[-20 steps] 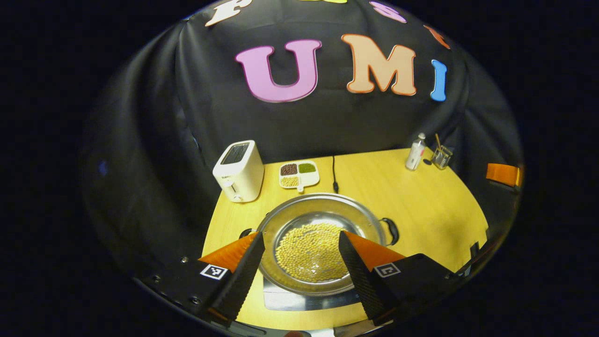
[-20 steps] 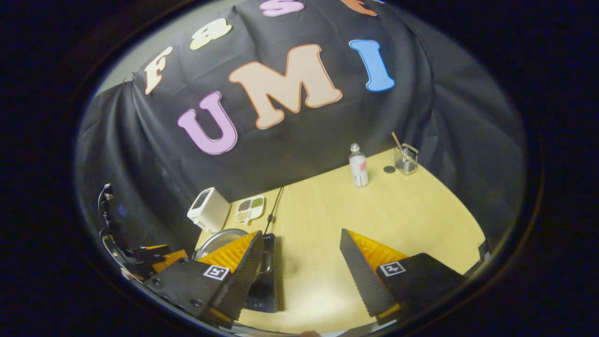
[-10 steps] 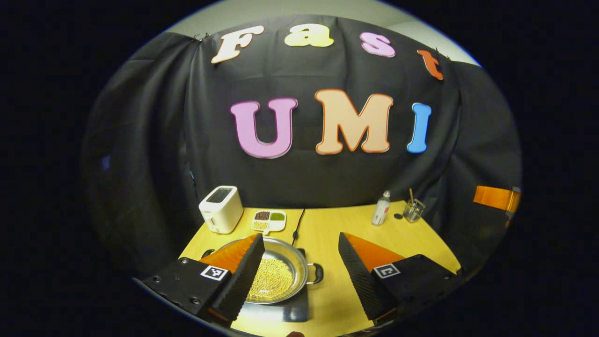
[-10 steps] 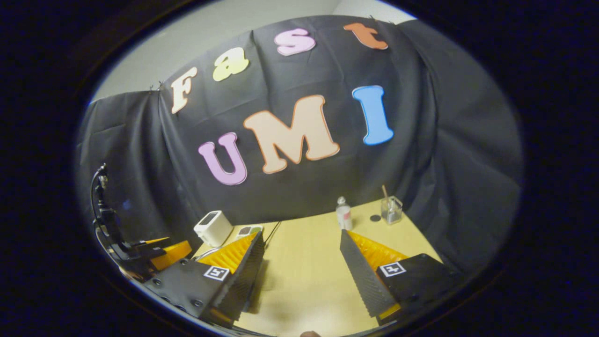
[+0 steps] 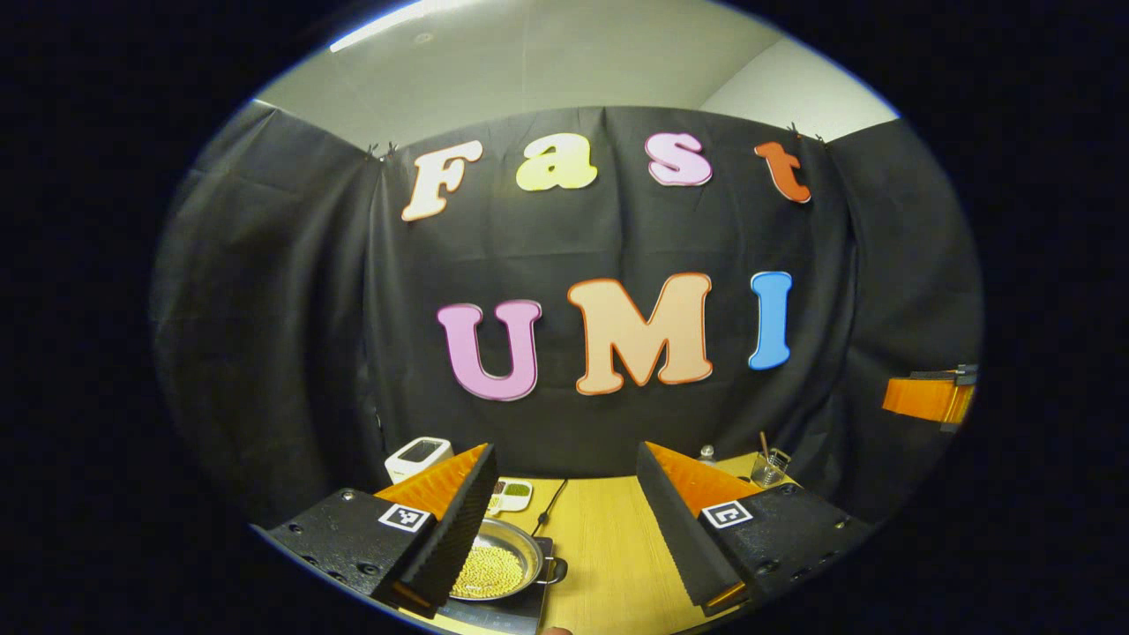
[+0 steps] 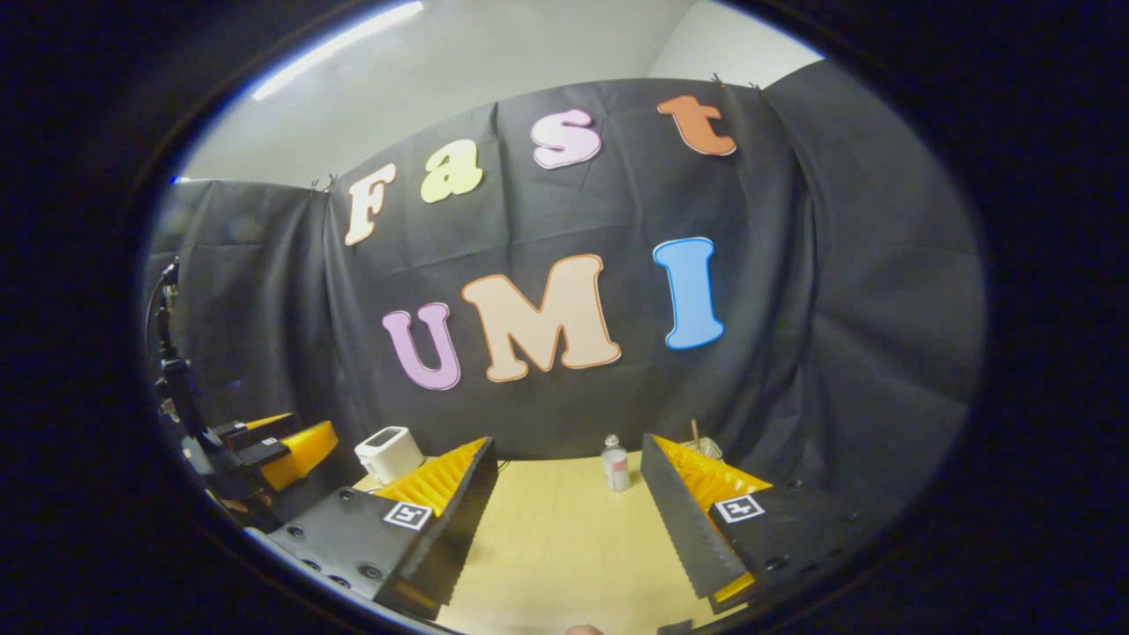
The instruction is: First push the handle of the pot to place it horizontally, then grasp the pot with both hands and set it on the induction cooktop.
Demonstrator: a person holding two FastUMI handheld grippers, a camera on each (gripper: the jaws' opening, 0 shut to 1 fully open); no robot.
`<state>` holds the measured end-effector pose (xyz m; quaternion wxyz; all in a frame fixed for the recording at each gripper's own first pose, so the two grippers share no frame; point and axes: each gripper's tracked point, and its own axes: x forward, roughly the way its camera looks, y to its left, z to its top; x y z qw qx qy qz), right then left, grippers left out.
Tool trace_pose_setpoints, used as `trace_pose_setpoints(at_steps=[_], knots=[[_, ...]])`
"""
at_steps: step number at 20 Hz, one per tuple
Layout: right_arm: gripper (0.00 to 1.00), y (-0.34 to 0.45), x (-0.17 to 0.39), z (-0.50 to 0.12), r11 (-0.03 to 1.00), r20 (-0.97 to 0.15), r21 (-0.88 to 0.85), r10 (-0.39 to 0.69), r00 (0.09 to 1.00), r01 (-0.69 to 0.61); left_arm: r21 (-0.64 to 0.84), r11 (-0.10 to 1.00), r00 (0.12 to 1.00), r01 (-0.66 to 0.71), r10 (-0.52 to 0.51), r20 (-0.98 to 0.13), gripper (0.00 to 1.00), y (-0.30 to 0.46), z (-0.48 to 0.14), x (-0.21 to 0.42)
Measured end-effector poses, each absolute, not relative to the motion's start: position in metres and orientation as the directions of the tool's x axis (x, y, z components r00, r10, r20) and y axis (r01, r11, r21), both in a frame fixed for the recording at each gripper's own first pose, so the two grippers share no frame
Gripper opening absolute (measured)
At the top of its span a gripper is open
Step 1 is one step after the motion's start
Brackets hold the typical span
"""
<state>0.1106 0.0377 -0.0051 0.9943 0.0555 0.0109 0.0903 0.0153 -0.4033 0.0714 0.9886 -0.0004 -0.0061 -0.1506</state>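
The pot (image 5: 494, 569) (filled with yellow beans) is seen seated on the induction cooktop (image 5: 520, 608), its side handle (image 5: 557, 571) lying level, so the task is judged complete. The left gripper (image 5: 564, 520) and right gripper (image 6: 569, 529) are held above the wooden table (image 5: 609, 564), jaws apart and empty.

Bean-filled pot (image 5: 494, 569) on cooktop (image 5: 507, 610)

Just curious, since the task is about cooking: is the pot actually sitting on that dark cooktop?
Touching. The left gripper view shows the pot resting directly on the induction cooktop, no gap.
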Motion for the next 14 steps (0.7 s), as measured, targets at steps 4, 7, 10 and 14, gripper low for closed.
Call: trace_pose_setpoints(at_steps=[4, 7, 10, 14], knots=[[0.92, 0.012, 0.110, 0.000, 0.990, 0.001, 0.059, 0.131, 0.991, -0.131, 0.010, 0.961, 0.960, 0.275, -0.275, 0.048, 1.00, -0.410, 0.083, -0.001], [0.92, 0.006, 0.104, -0.002, 0.988, -0.005, 0.067, 0.142, 0.990, -0.141, -0.006, 0.965, 0.963, 0.263, -0.262, 0.062, 0.98, -0.412, 0.084, -0.009], [0.92, -0.002, 0.102, -0.001, 0.988, -0.002, 0.064, 0.139, 0.990, -0.139, -0.017, 0.964, 0.963, 0.266, -0.265, 0.053, 1.00, -0.417, 0.078, -0.013], [0.92, -0.014, 0.100, -0.004, 0.991, -0.005, 0.046, 0.123, 0.992, -0.122, -0.047, 0.963, 0.964, 0.266, -0.265, 0.028, 1.00, -0.424, 0.065, -0.012]])
